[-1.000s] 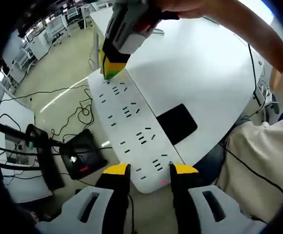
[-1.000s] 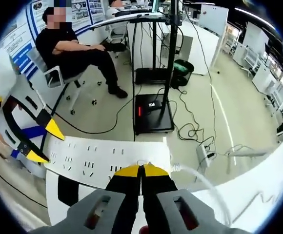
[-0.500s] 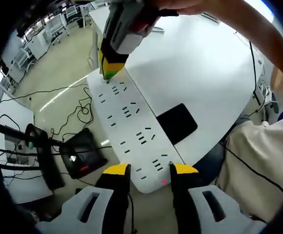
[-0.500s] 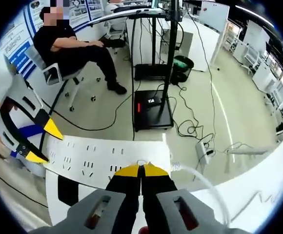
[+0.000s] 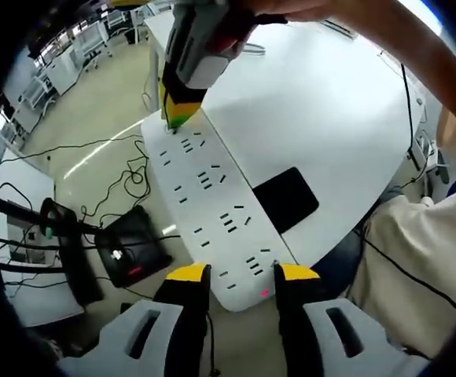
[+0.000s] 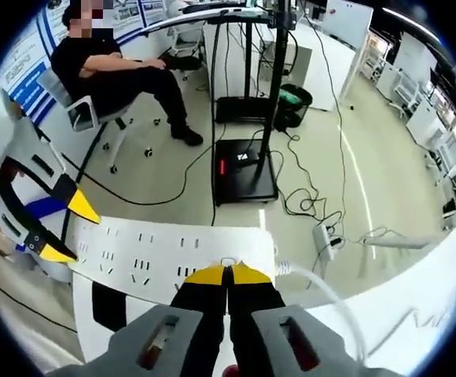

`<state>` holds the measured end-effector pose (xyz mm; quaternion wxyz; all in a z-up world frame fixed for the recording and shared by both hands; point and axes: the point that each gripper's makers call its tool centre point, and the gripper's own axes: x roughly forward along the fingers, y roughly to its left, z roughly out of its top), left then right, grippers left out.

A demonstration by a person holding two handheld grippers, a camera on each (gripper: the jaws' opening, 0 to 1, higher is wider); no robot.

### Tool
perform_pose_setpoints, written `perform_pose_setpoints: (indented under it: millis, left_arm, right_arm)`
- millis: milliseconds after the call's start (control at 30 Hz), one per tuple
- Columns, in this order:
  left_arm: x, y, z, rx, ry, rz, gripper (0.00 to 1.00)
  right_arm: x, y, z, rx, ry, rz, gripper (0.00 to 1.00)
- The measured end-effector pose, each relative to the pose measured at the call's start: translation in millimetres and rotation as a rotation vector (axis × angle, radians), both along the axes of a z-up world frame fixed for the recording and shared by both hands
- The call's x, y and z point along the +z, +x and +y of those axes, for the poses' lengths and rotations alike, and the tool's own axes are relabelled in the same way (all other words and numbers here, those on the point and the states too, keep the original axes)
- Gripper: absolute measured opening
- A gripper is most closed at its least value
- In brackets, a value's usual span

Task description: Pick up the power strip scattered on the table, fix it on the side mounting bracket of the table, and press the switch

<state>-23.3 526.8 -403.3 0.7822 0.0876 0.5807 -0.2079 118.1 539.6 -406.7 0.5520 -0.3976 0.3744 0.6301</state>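
Note:
A long white power strip (image 5: 204,196) lies along the edge of the white table (image 5: 330,102), with a small red light (image 5: 262,293) at its near end. My left gripper (image 5: 242,272) has that near end between its yellow-tipped jaws and is shut on it. At the far end my right gripper (image 5: 177,116) is shut, its tips pressed down on the strip. In the right gripper view the strip (image 6: 157,251) runs leftward from my right gripper (image 6: 228,272) to the left gripper (image 6: 67,228). A white cable (image 6: 322,290) leaves the strip beside the shut tips.
A black patch (image 5: 285,198) lies on the table beside the strip. Below the table edge, black cables (image 5: 130,177) and a black stand base (image 6: 244,169) lie on the floor. A person (image 6: 126,78) sits in a chair beyond. A beige sleeve (image 5: 417,267) is at the right.

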Motion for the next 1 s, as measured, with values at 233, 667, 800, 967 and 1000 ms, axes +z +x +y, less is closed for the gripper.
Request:
perform_pose_setpoints:
  millis: [233,667,800,967,1000]
  left_arm:
    - [0.0,-0.2,-0.4,-0.002,0.002,0.003,0.37]
    - [0.2,0.1,0.0,-0.003,-0.004,-0.002,0.37]
    - [-0.2,0.4,0.2,-0.002,-0.006,0.0,0.37]
    - [-0.5,0.5,0.1,-0.003,-0.003,0.003,0.37]
    - [-0.6,0.7,0.1,-0.002,-0.002,0.004,0.37]
  right_arm:
    - [-0.2,5.2,0.6,0.012,-0.011,-0.021,0.0]
    - [-1.0,2.2,-0.7,0.047,-0.05,-0.07,0.0]
    - [-2.5,3.7,3.3,0.109,-0.136,-0.134,0.0]
    - [-2.0,1.3,0.4,0.108,-0.156,-0.124,0.0]
    - [-2.0,1.9,0.8,0.104,-0.151,-0.117,0.0]
